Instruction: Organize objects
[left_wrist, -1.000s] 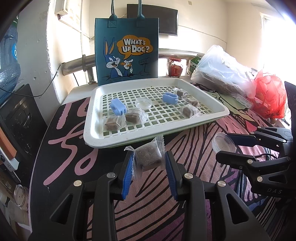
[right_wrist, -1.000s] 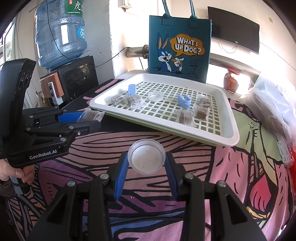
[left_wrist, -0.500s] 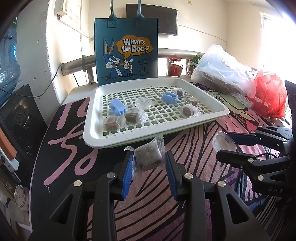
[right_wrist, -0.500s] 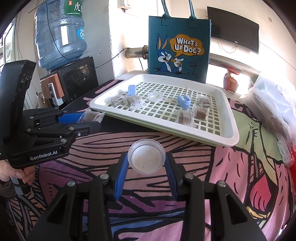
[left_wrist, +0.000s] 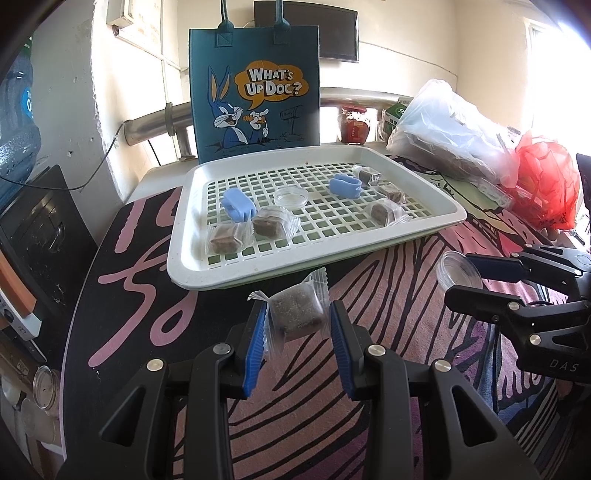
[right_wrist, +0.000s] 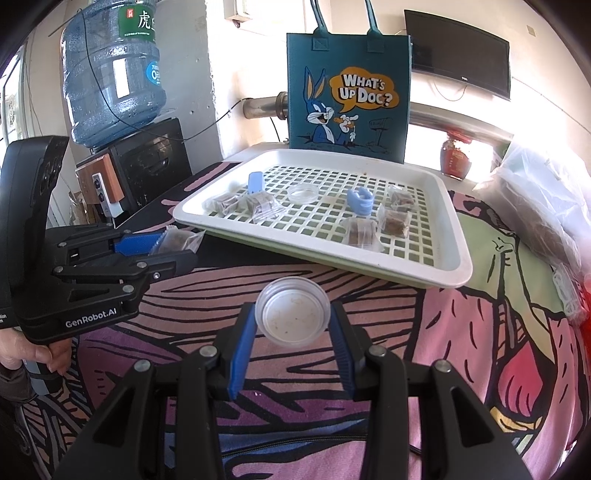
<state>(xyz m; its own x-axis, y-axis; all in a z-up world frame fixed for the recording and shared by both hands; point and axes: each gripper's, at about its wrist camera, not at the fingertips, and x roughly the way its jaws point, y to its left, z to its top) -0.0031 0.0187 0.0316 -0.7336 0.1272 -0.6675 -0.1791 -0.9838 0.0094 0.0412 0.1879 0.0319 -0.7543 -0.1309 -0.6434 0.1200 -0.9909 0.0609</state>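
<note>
Fingers of the left gripper (left_wrist: 297, 325) clench a wrapped brown snack (left_wrist: 295, 314), held above the counter (left_wrist: 369, 295) just short of the white tray's (left_wrist: 192, 273) near rim. To its right, the right gripper (right_wrist: 291, 325) grasps a clear round dish (right_wrist: 292, 312), the tray lying ahead and well apart.

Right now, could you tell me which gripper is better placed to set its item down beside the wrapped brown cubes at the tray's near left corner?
Left, probably. The left gripper holds a wrapped cube just before that corner of the tray, near two wrapped cubes. The right gripper holds a clear dish farther right.
</note>
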